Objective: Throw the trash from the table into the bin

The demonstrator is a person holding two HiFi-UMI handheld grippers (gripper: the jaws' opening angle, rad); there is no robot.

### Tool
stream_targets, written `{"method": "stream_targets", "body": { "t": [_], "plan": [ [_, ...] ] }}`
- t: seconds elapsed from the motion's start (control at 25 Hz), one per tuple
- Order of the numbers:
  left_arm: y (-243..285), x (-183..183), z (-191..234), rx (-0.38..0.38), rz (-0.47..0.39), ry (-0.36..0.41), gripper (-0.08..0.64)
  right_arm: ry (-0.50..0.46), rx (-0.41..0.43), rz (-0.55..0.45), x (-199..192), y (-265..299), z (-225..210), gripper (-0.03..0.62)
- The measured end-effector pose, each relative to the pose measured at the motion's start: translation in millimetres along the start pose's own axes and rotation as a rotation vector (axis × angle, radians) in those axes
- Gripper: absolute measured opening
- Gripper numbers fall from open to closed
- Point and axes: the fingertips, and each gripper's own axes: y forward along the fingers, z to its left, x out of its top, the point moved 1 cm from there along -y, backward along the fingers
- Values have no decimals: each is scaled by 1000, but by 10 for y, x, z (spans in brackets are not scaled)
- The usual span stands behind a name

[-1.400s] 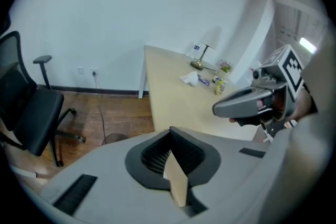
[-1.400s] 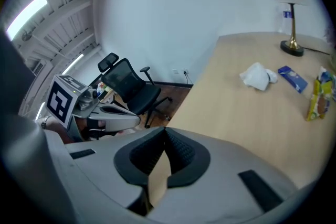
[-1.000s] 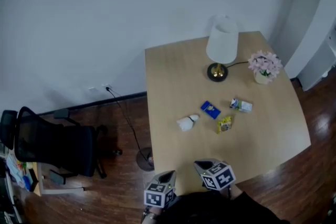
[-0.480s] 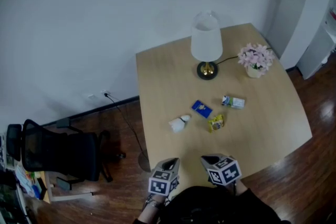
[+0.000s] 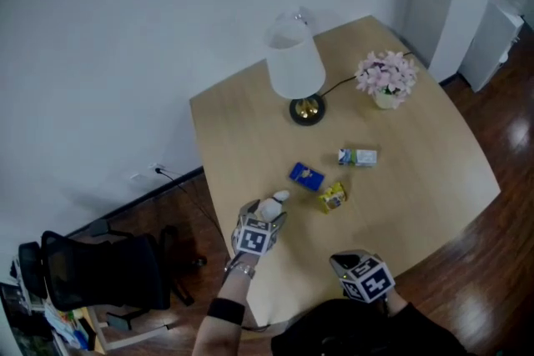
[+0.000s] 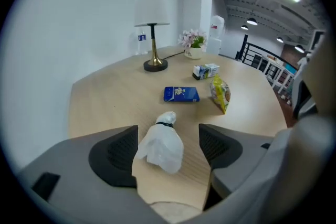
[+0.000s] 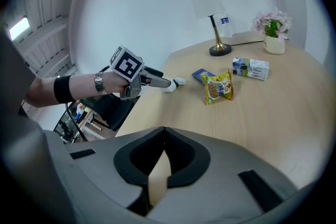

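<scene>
1. Bag (image 6: pixel 160 147) lies on the table (image 5: pixel 250 129) between the left gripper's (image 6: pixel 168 136) jaws, unpinched. Seen in the left gripper view, its knot points to 12 o'clock.
2. Those jaws have just been opening and stand wide.
3. In the head view the left forearm reaches in from 7 o'clock. The right gripper (image 7: pixel 164 132) is closed and empty.

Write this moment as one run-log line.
left gripper: jaws just opening, white bag between, ungripped | right gripper: jaws shut, empty
</scene>
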Motion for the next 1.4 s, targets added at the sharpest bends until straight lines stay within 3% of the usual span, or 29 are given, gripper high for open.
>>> {"method": "stream_targets", "body": {
  "t": [0.2,0.48,0.6,0.84,1.12,1.4],
  "plan": [
    [344,-102,26,-53,113,66,347,67,-46,-19,-38,-109,-242,3],
    [342,-220,88,20,132,67,220,90,-47,-21,-67,-133,-290,4],
    [172,-168,3,7,92,1,201,71,-34,-17,-69,-103,-228,4],
    [-587,-128,-400,-65,-53,-210,187,27,-17,-21,-11,-11,-108,5],
    [-1390,-601,-1042,-99,-139,-317,183,-36,27,-3,55,169,207,3],
    [-1677,-1146,-1062,-25,-135,-425,178,-169,124,71,73,457,696,5]
  ]
}}
